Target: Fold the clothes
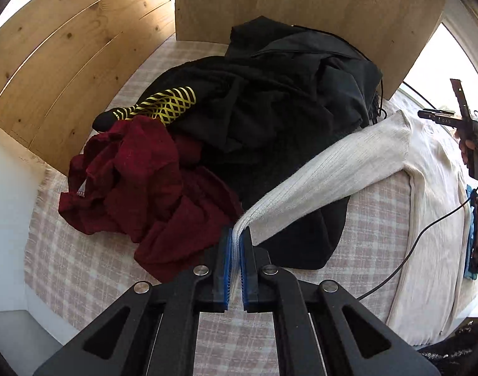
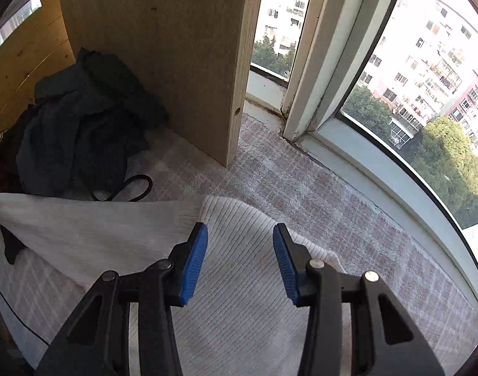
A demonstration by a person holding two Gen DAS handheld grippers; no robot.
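the cream ribbed sweater (image 1: 426, 206) lies spread on the checked cloth (image 1: 82, 266) that covers the surface, its body along the right side and one sleeve (image 1: 326, 175) pulled out across the black clothes (image 1: 285, 103) toward the left gripper (image 1: 235, 247), whose blue pads are clamped together on the sleeve's cuff. the right gripper (image 2: 240, 260) hangs over the sweater's upper part with its jaws apart and nothing between them – whether it touches the knit i cannot tell.

a dark red garment (image 1: 138, 188) and a black-and-yellow sock (image 1: 163, 106) sit heaped beside the black pile, well clear of the fold.

the knit looks soft, light and stretchy, so it will likely sag and pull long rather than hold a line – a tug on the cuff alone probably drags the shoulder with it. the cuff is a fair hold for carrying the sleeve across the body; for the right side, the shoulder seam or the hem edge seems the better place to pinch, taking a good bite of the ribbing so it does not slide out
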